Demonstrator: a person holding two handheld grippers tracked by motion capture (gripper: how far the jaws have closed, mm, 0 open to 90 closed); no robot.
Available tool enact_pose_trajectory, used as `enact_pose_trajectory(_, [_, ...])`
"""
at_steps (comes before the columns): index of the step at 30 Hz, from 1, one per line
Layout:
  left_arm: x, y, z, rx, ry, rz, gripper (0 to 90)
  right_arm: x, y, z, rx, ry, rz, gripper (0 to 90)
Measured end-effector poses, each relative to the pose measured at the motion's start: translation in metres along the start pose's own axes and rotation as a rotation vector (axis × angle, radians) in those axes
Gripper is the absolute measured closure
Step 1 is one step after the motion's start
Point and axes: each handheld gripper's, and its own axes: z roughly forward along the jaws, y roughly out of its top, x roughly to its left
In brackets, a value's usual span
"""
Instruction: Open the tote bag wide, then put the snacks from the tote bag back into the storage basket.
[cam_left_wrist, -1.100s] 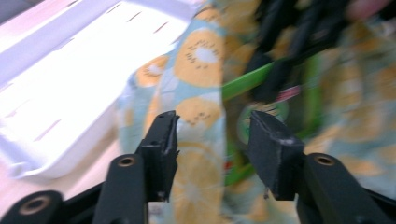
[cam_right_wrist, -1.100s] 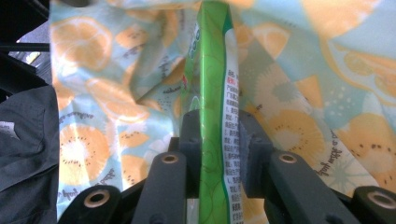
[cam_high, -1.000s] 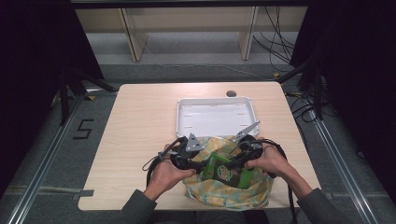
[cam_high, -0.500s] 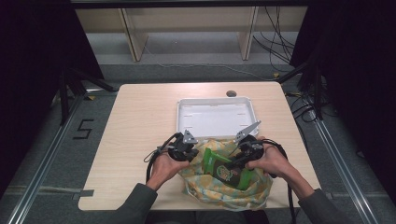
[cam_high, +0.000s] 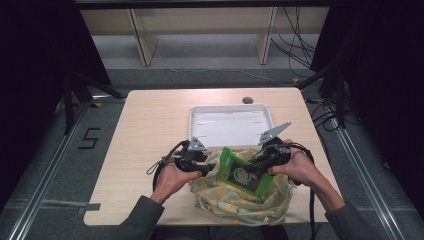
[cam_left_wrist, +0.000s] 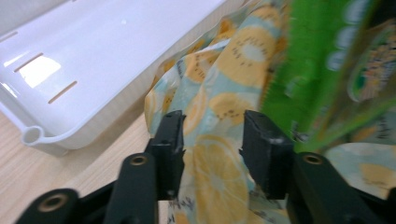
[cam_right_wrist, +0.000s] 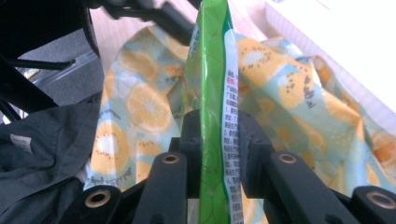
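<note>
I have the right gripper (cam_high: 260, 167) clamped on the green snack pack (cam_high: 241, 172), jaws pinching it edge-on near its lower part, as the right gripper view shows. Pack sits tilted over the mouth of the fruit-print bag (cam_high: 240, 200) at the 6 o'clock edge of the surface (cam_high: 150, 120), partly out of the cloth. White tray (cam_high: 231, 122) lies just past the bag toward 12 o'clock.

Left gripper (cam_high: 207, 169) is at the bag's 9 o'clock side. Its jaws stand apart with cloth between them; left gripper view is blurred, so I think they're not biting, but I can't be sure.

Risks from here:
- Grip is on a thin slick film edge. If I swing toward the tray fast, the pack pivots in the jaws or slips out and drops back in the bag.
- Bag is loose cloth. With left not holding it, the pack's lower corner can snag the rim and drag the whole bag up or off the 6 o'clock edge.
- Left jaws sit close to the pack; closing now could catch the pack instead of the cloth.

Versus a second ago: pack stands higher and more exposed. Left gripper has shifted out toward 9 o'clock, away from the pack. Bag and tray haven't moved.
</note>
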Motion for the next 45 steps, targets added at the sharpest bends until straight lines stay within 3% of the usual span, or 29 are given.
enact_pose_trajectory(1, [-0.001,0.000,-0.004,-0.007,-0.005,-0.001,51.8,-0.001,0.001,-0.002,-0.010,-0.003,-0.024,75.8])
enact_pose_trajectory(5, [-0.005,-0.002,-0.022,-0.060,-0.021,-0.035,42.7,0.002,0.005,-0.009,-0.040,0.000,-0.029,75.9])
enact_pose_trajectory(9, [-0.011,-0.009,-0.039,-0.079,0.010,-0.027,37.9,0.006,0.008,-0.015,-0.058,0.009,-0.016,75.9])
enact_pose_trajectory(10, [-0.012,-0.012,-0.042,-0.085,0.012,-0.026,37.0,0.004,0.009,-0.017,-0.062,0.012,-0.032,75.9])
enact_pose_trajectory(11, [-0.013,-0.015,-0.046,-0.085,0.022,-0.024,36.7,0.005,0.010,-0.018,-0.067,0.008,-0.016,75.9])
enact_pose_trajectory(12, [-0.013,-0.018,-0.049,-0.091,0.020,-0.014,36.7,0.003,0.011,-0.019,-0.077,0.009,-0.043,75.9])
enact_pose_trajectory(13, [-0.014,-0.021,-0.051,-0.094,0.018,-0.028,36.4,0.004,0.012,-0.021,-0.073,0.004,-0.032,75.9])
enact_pose_trajectory(16, [-0.015,-0.031,-0.057,-0.089,0.024,-0.032,34.4,0.005,0.013,-0.022,-0.097,0.012,-0.024,75.9])
enact_pose_trajectory(17, [-0.015,-0.036,-0.059,-0.082,0.027,-0.025,33.4,0.003,0.014,-0.024,-0.092,0.002,-0.045,75.9])
enact_pose_trajectory(19, [-0.015,-0.044,-0.062,-0.068,0.039,-0.008,32.2,0.003,0.014,-0.024,-0.114,0.002,-0.041,75.9])
enact_pose_trajectory(21, [-0.015,-0.051,-0.066,-0.066,0.053,-0.025,30.8,0.003,0.014,-0.026,-0.105,0.010,-0.017,75.9])
enact_pose_trajectory(24, [-0.011,-0.062,-0.072,-0.053,0.072,-0.030,28.3,0.000,0.015,-0.030,-0.122,-0.004,-0.041,75.8])
enact_pose_trajectory(25, [-0.010,-0.065,-0.074,-0.053,0.086,-0.027,28.1,0.000,0.015,-0.030,-0.128,0.007,-0.028,75.9])
enact_pose_trajectory(28, [-0.009,-0.073,-0.078,-0.075,0.102,-0.055,27.2,-0.001,0.016,-0.034,-0.139,0.010,-0.028,75.9])
enact_pose_trajectory(32, [-0.006,-0.082,-0.083,-0.095,0.130,-0.061,27.2,-0.003,0.016,-0.041,-0.166,-0.002,-0.027,75.8])
enact_pose_trajectory(34, [-0.006,-0.086,-0.083,-0.093,0.132,-0.077,27.1,-0.003,0.016,-0.043,-0.190,0.000,-0.001,75.8])
enact_pose_trajectory(38, [-0.004,-0.094,-0.081,-0.061,0.153,-0.052,26.8,-0.006,0.016,-0.050,-0.214,-0.018,0.000,75.9])
enact_pose_trajectory(39, [-0.004,-0.096,-0.079,-0.071,0.149,-0.082,26.6,-0.007,0.016,-0.051,-0.208,-0.026,-0.001,75.9])
enact_pose_trajectory(43, [-0.003,-0.101,-0.082,-0.057,0.143,-0.066,25.8,-0.012,0.017,-0.056,-0.244,-0.039,0.004,75.8])
enact_pose_trajectory(45, [-0.004,-0.103,-0.081,-0.069,0.149,-0.083,25.1,-0.018,0.017,-0.058,-0.263,-0.046,0.005,75.8])
